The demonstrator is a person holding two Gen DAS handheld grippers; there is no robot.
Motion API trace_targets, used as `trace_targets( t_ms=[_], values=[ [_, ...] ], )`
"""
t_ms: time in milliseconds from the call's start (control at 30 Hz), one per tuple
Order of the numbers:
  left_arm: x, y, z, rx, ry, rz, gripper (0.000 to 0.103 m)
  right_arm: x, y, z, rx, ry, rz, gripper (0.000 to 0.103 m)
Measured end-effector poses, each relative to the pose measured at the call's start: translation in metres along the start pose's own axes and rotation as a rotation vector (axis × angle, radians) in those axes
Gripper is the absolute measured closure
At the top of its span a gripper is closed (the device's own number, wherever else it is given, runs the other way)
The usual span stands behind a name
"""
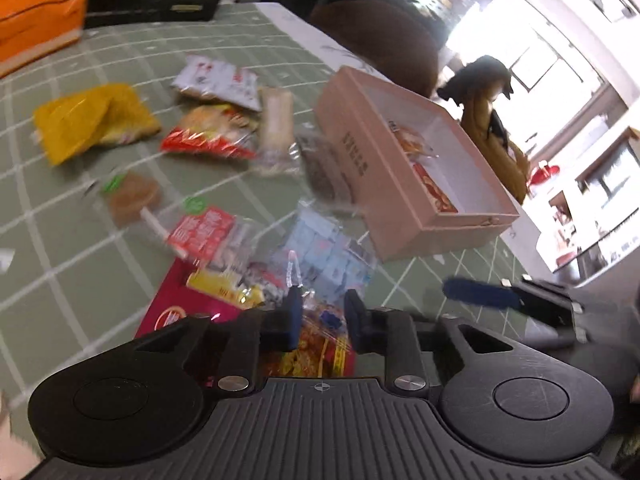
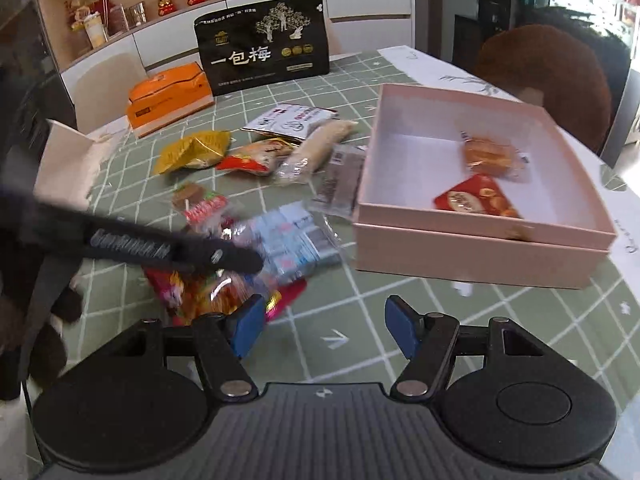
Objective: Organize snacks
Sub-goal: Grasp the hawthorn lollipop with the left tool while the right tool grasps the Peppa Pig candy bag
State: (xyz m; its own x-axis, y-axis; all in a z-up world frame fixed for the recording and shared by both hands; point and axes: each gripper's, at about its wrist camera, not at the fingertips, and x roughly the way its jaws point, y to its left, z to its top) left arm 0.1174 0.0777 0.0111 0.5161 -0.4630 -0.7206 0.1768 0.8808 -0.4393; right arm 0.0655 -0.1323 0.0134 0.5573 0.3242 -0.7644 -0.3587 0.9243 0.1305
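Green checked cloth (image 2: 360,320) covers your table, with snack packets scattered from nine to twelve o'clock of the pink box (image 2: 480,248). Your left gripper (image 1: 320,316) has its fingers drawn nearly together over a red-and-yellow packet (image 1: 316,352); whether they pinch it, you cannot tell. Your right gripper (image 2: 324,328) stands open above bare cloth. Two packets already lie inside the box.

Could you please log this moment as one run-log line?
left hand-held gripper: shut above snack pile, grip unclear | right hand-held gripper: open, empty | pink cardboard box: two packets inside
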Motion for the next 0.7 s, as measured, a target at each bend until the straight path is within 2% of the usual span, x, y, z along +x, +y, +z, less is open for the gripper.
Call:
trace_targets(
  t_ms=[100, 233, 367, 433, 567, 700],
  values=[
    [-0.01, 0.001, -0.014, -0.006, -0.005, 0.001, 0.082, 0.01, -0.001, 0.009, 0.073, 0.007, 0.012, 0.036],
    [-0.017, -0.009, -0.03, 0.037, -0.006, 0.054, 0.082, 0.032, -0.008, 0.024, 0.249, 0.046, 0.009, 0.036],
    [-0.029, -0.008, -0.041, 0.03, -0.018, 0.076, 0.081, 0.054, -0.01, 0.037, 0.415, 0.094, 0.103, 0.035],
    [-0.035, 0.0, -0.042, -0.01, -0.032, 0.08, 0.079, 0.062, 0.001, 0.046, 0.396, 0.102, 0.071, 0.035],
    [-0.051, 0.027, -0.037, -0.165, -0.111, 0.116, 0.079, 0.078, 0.02, 0.053, 0.253, 0.133, -0.04, 0.035],
    [-0.058, 0.039, -0.015, -0.263, -0.197, 0.176, 0.078, 0.065, 0.011, 0.037, 0.211, 0.12, -0.05, 0.037]
  ],
)
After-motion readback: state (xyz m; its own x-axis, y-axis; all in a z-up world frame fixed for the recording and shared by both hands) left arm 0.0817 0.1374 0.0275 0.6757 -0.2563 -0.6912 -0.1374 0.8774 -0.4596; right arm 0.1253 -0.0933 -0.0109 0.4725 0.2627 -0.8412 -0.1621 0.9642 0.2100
